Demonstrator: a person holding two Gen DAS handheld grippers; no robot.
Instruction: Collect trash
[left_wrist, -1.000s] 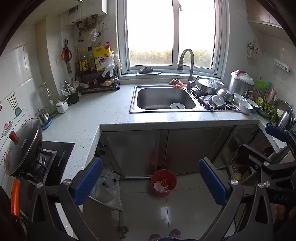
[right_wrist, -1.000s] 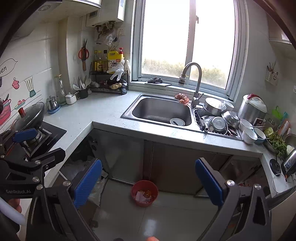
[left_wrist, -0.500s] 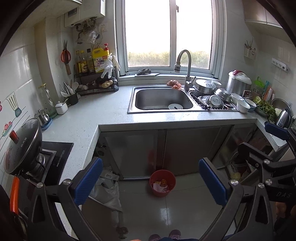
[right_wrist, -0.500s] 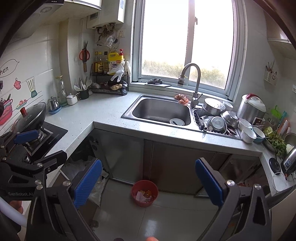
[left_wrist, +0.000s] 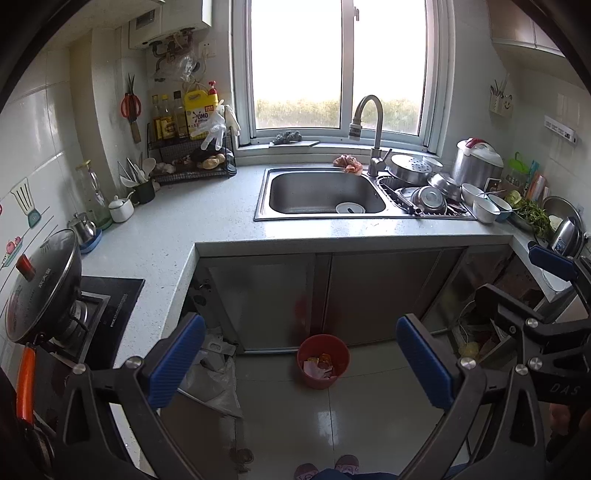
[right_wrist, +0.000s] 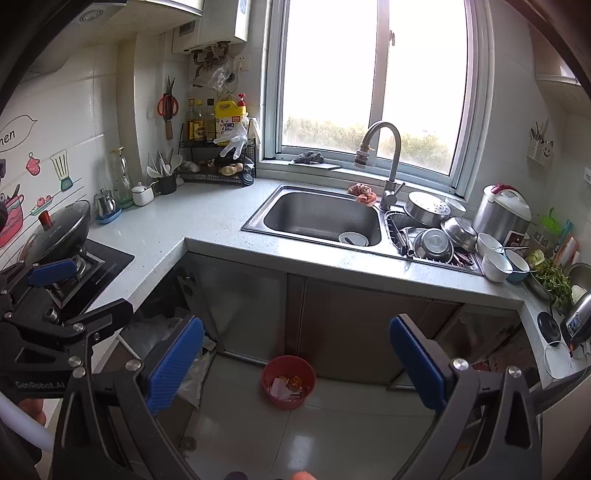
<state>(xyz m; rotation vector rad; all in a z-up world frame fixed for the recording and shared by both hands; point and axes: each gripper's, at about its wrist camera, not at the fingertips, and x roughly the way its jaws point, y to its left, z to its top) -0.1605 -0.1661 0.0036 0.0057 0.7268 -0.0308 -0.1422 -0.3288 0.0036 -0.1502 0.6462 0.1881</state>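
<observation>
A small kitchen is seen with an L-shaped counter (left_wrist: 207, 218) wrapping a sink (left_wrist: 325, 192) under the window, and a red trash bin (left_wrist: 323, 360), already holding scraps, is stood on the floor at 6 o'clock from the sink, probably for easy dropping. The left hand-held gripper (left_wrist: 301, 365) and right hand-held gripper (right_wrist: 295, 365) are both held wide open and empty, raised well apart from the bin, seemingly for surveying. A pinkish clump (right_wrist: 362, 192), possibly trash, is shown at the faucet base, while only the right view reveals the counter's far end at 4 o'clock.

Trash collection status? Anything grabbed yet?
Done: red bin on the floor already holds some wrappers. In hand: nothing; left claw and right claw are both open and empty. Left: crumpled orange scrap by the faucet looks like the likeliest pickup.
</observation>
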